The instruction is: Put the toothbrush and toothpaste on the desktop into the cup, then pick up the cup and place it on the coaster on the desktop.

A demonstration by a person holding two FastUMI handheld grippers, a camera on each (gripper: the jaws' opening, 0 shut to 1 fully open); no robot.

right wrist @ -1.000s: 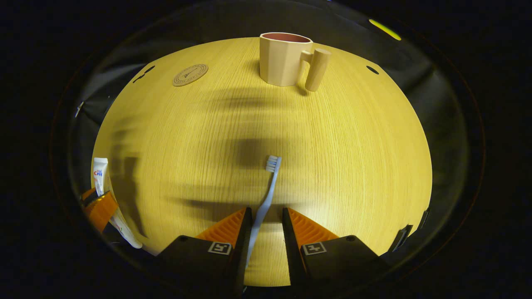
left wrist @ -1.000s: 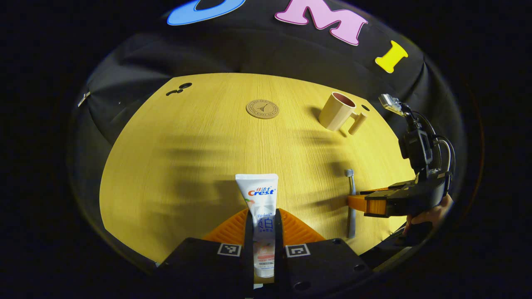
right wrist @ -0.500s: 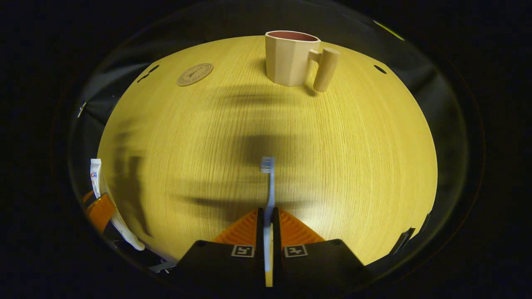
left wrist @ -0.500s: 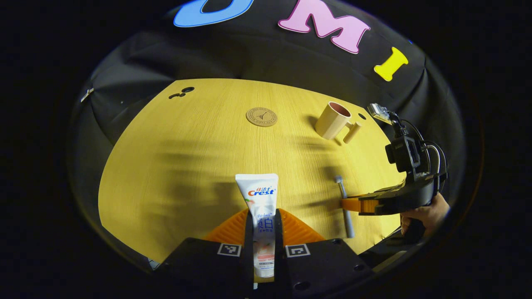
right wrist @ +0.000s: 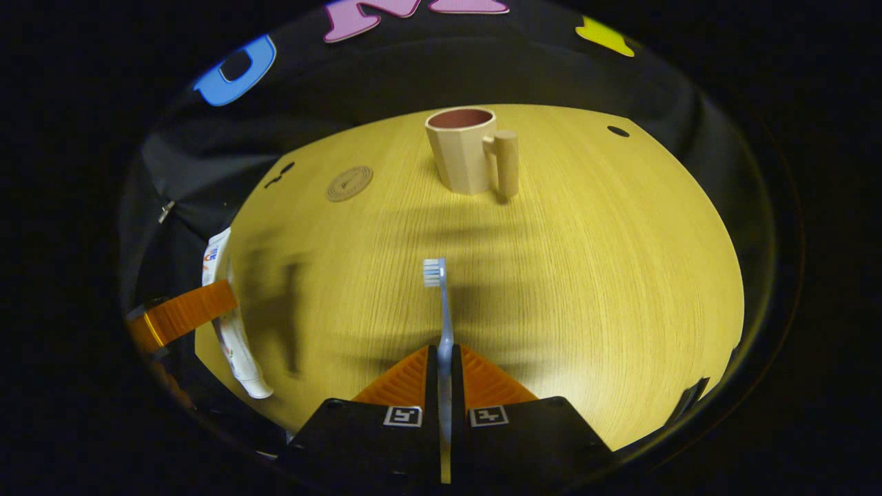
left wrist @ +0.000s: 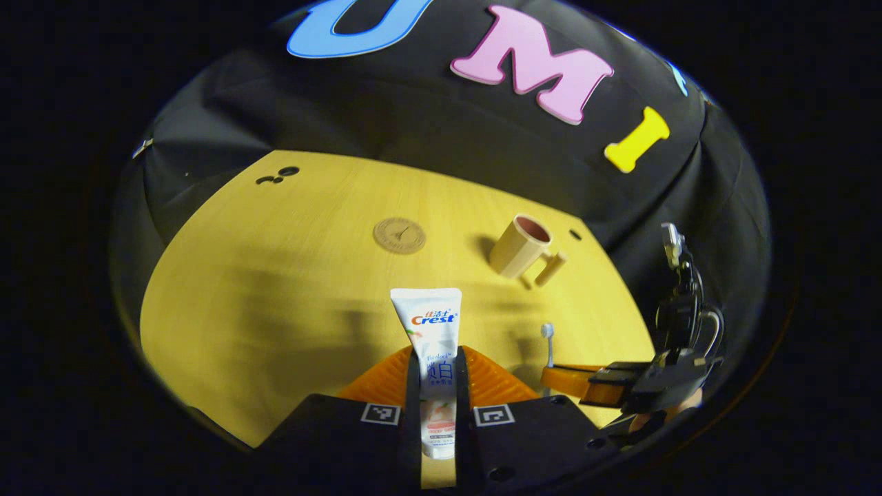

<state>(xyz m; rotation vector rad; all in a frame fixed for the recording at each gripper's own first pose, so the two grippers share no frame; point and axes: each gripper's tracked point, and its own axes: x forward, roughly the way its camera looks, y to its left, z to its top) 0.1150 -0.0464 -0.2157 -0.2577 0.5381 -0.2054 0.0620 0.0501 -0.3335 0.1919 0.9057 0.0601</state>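
Both lifted off the table [right wrist: 586, 289]: our left gripper [left wrist: 437, 368] clamps the toothpaste [left wrist: 428, 331], right gripper [right wrist: 444, 365] the toothbrush [right wrist: 441, 303]; cup [right wrist: 465, 151] next.

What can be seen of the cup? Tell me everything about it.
The cup is a beige, faceted mug with a matte, plastic-looking body and a darker reddish-brown inside. A thick cylindrical peg handle joins its side by a short bar. It stands upright on the wooden desktop near the far edge, to the right of the round coaster and apart from it. Nothing shows sticking out of it, and neither gripper touches it.
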